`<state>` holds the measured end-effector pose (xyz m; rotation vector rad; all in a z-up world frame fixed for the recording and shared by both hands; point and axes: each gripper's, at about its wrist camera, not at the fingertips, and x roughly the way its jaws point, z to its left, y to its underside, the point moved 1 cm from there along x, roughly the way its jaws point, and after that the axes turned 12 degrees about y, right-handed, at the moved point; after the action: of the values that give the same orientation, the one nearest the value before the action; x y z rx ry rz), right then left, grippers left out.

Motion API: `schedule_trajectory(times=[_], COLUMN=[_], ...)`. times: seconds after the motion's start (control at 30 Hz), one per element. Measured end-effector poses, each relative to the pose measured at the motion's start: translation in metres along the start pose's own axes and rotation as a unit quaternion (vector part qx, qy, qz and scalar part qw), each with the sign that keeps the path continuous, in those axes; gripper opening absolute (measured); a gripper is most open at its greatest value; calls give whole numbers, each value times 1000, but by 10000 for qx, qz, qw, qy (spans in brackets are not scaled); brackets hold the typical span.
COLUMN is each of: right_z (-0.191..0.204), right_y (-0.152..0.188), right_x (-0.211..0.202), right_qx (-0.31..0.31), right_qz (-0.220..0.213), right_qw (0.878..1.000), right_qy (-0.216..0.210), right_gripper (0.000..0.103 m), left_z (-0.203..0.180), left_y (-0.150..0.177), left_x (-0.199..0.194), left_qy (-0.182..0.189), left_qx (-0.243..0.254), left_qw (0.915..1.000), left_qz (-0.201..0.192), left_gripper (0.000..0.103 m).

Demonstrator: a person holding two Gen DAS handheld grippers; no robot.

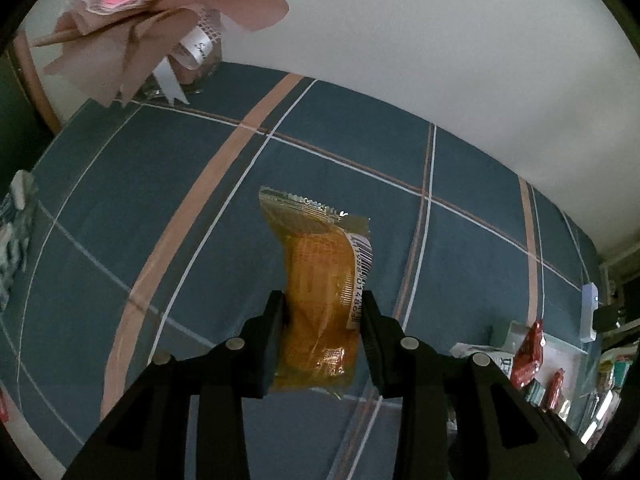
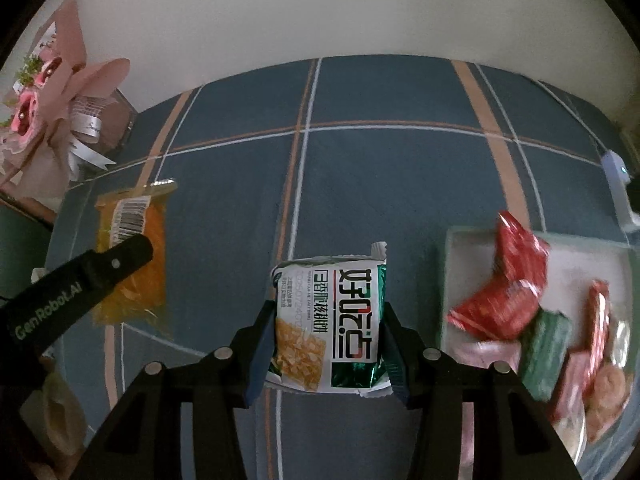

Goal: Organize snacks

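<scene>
Your left gripper point(image 1: 323, 308) has its fingers clenched on the orange packet point(image 1: 318, 296), your right gripper point(image 2: 326, 316) grasps the green-white packet point(image 2: 332, 320), both raised above the worktop point(image 2: 400, 180).

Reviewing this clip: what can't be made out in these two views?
- Tray snacks, right wrist view: blurred, brands unreadable.
- Orange packet front label, both views: turned away, partly behind left claw.
- Object at lower left edge, right wrist view: cropped, unidentifiable.
- Green-white packet's lower edge: hidden by right claw.
</scene>
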<state>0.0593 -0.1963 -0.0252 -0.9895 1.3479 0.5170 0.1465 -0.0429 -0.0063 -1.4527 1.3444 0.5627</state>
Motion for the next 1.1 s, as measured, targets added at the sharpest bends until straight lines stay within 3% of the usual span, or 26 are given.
schedule_trajectory(times=[0.53, 1.1], right_z=[-33, -80], right_y=[59, 93], right_x=[-45, -85], right_qx=[306, 647], right_qz=[-189, -451], right_qw=[9994, 9969], right_qy=[3, -43], right_gripper=[52, 52], left_z=[-34, -72], left_y=[64, 89], left_x=[-40, -67], left_qy=[58, 301], left_qx=[-19, 357], left_qw=[9998, 9978], left_qz=[-214, -478], left_gripper=[38, 38])
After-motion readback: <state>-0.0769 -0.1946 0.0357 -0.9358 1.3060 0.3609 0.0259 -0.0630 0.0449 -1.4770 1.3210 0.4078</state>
